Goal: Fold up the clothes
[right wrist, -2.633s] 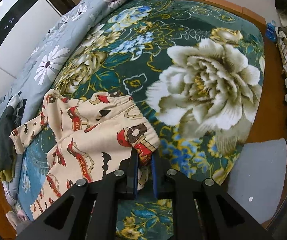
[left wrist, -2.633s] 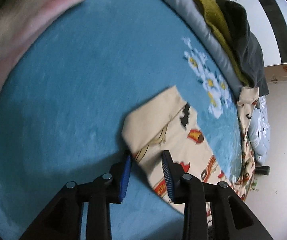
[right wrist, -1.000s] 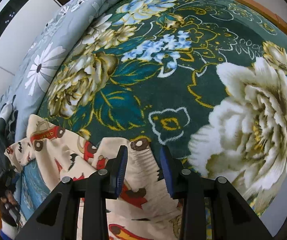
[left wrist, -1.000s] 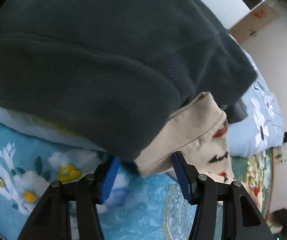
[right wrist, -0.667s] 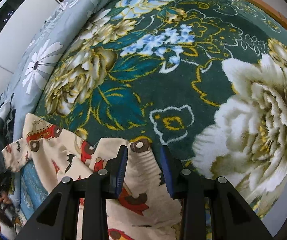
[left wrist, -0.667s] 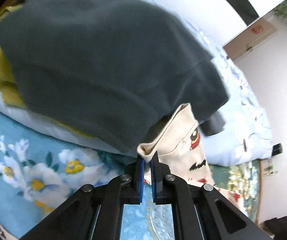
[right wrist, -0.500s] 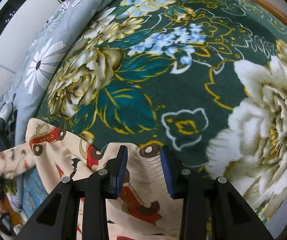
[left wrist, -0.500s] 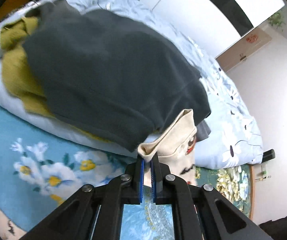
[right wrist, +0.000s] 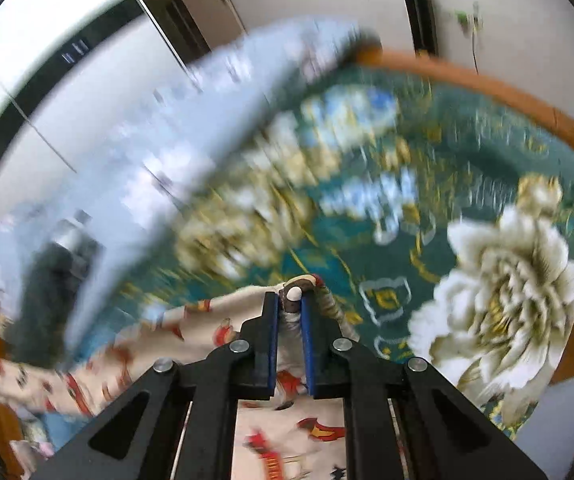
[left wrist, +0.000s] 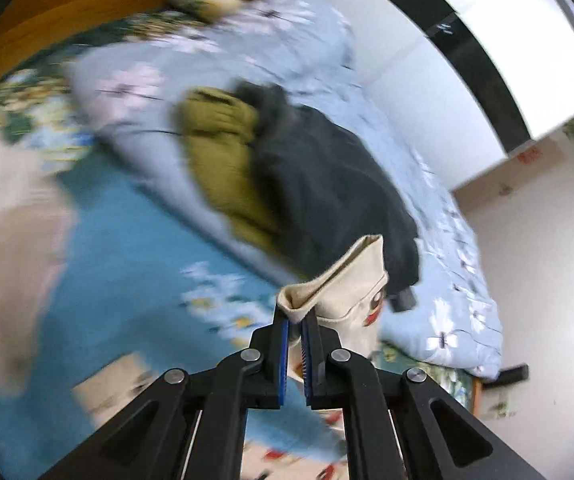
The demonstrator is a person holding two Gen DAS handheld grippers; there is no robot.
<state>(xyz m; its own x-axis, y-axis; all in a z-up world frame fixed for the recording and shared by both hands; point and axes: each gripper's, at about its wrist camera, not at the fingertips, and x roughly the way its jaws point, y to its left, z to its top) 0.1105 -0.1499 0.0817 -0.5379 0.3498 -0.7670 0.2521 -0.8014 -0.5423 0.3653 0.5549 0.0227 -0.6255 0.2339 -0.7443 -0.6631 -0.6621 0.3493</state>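
Observation:
A cream garment printed with red cars and black bats lies across the bed. In the left wrist view my left gripper (left wrist: 295,330) is shut on a cream hem end of the printed garment (left wrist: 347,280), lifted above the blue blanket. In the right wrist view my right gripper (right wrist: 289,312) is shut on another edge of the printed garment (right wrist: 175,340), which trails down to the lower left over the green floral bedspread (right wrist: 487,184). Both views are blurred by motion.
A dark grey fleece (left wrist: 327,184) and an olive garment (left wrist: 223,152) lie piled on a pale blue floral quilt (left wrist: 447,300) behind the left gripper. A pink-cream cloth (left wrist: 3,232) sits at left. A wooden bed frame (right wrist: 487,84) rims the bedspread.
The right gripper has gone from open to shut on the garment's edge. Both grippers have lifted, pulling the garment up and away from the dark fleece; the views have swung.

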